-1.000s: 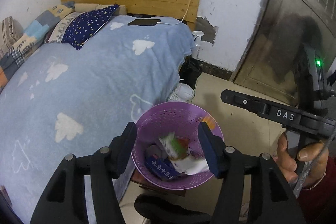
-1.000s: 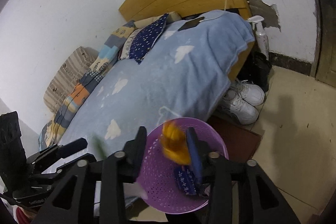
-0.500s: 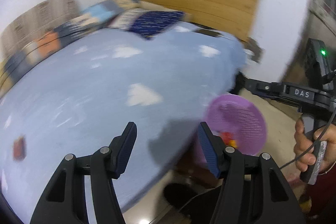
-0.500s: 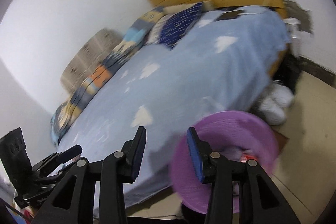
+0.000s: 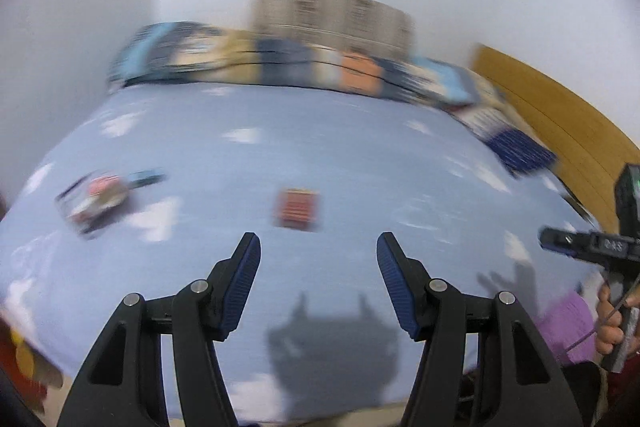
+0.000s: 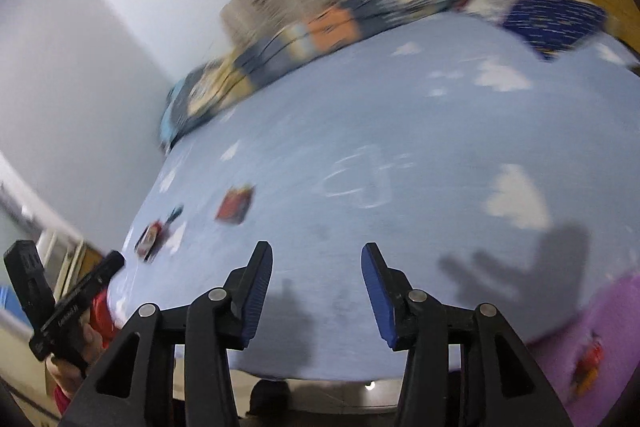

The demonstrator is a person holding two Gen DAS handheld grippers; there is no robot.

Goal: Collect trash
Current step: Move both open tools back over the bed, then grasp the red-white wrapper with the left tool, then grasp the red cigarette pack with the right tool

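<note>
While both views are smeared by motion, the red wrapper [image 5: 297,209] lies flat on the blue bedspread [image 5: 320,155], straight ahead of the left gripper [image 5: 319,253] and just beyond its fingertips, a little left of their midline; in the right wrist view the same red wrapper [image 6: 235,206] sits ahead and well to the left of the right gripper [image 6: 317,261], so the left one looks the nearer and better lined up. The wrapper reads as a small, nearly square packet, and the blur leaves its long axis uncertain. Further left of the red wrapper lies a second packet [image 5: 96,201] with a thin blue strip [image 5: 146,179] beside it, both too blurred to identify. Both grippers hold nothing, their fingers spread wide. The purple basket [image 6: 600,339] is cut off at the lower right edge of the bedspread, with a scrap of red and orange showing inside; the rest of its contents are out of frame. Pillows and a folded quilt [image 5: 280,63] line the far side of the bedspread, well beyond the red wrapper
</note>
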